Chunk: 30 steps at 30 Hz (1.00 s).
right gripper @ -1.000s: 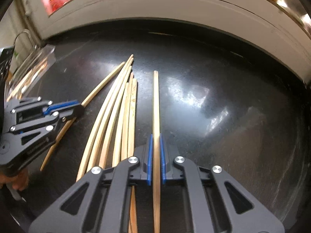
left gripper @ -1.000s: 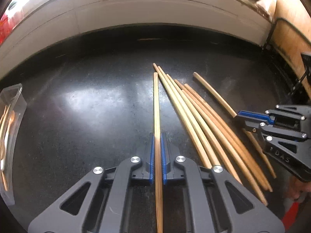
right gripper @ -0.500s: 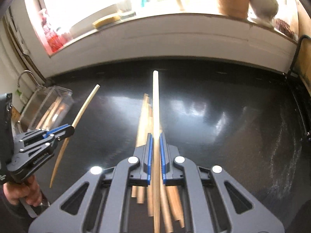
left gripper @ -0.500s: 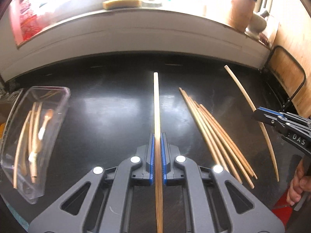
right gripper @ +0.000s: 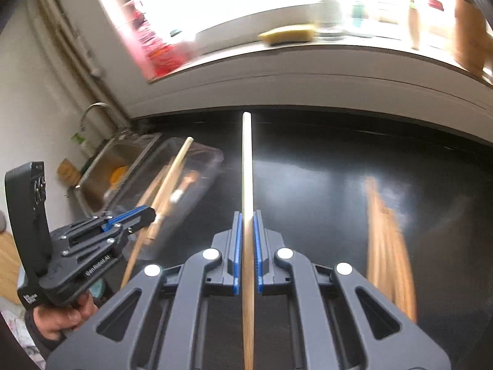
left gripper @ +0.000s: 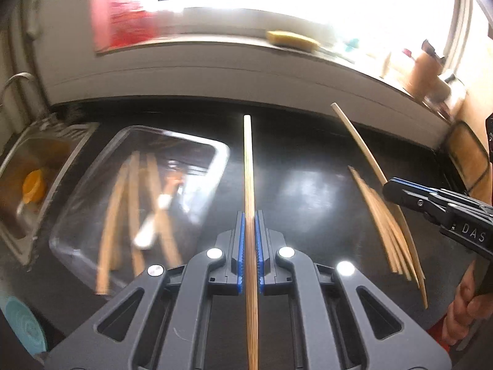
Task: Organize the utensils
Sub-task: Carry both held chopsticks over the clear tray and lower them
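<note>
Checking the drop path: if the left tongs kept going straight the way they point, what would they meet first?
Probably bare black countertop, right of the clear tray; the left tongs aim the gripped chopstick there. Depth unclear.

Black counter [left gripper: 308,160]: chopsticks [left gripper: 388,228], clear tray [left gripper: 197,151]

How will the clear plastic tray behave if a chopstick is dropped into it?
The clear plastic tray looks thin-walled, so it is probably light and may slide on the glossy black counter. It already holds several chopsticks, whose weight may steady it. Its low walls make tipping unlikely.
</note>
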### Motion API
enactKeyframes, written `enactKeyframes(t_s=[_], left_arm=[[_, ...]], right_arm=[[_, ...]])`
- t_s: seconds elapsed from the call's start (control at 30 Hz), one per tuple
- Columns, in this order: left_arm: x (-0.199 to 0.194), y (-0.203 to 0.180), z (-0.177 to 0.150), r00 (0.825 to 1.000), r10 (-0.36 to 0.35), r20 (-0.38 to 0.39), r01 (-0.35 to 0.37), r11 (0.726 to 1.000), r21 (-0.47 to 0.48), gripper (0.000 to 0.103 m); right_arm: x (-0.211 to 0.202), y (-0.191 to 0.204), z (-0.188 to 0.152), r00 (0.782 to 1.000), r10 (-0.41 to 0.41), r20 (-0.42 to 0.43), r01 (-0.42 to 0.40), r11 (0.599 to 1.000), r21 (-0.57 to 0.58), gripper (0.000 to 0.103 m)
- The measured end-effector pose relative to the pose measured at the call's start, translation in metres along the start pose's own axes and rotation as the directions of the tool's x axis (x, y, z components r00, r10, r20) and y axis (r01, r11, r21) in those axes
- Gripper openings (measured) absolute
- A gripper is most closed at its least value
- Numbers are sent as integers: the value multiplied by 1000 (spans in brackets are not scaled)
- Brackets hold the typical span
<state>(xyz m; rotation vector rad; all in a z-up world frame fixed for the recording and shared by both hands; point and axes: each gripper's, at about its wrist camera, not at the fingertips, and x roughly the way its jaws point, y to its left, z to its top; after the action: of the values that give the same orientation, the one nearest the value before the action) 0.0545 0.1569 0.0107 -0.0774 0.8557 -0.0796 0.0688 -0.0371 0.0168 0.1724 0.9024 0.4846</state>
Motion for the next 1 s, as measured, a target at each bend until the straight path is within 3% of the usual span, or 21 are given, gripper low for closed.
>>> enactKeyframes(t_s=[0.2,0.37,0.67,1.0], left_arm=[[-22,80,-1,996,82,15,-80,991,-103,6],[-28,122,3,993,116,22,-110,978,-175,6],[-5,150,13,997,82,1,-79,967,-241,6],[17,157,16,997,70,-21,-73,965,-252,6]], right_arm=[[43,77,22,997,76,-33,-78,996,-46,8],[74,131,35,992,106,-61,-111,990,-87,8],[112,159,50,988,116,-101,-123,990,-70,8],[146,158,52,986,96,-138,-103,994,-42,8]])
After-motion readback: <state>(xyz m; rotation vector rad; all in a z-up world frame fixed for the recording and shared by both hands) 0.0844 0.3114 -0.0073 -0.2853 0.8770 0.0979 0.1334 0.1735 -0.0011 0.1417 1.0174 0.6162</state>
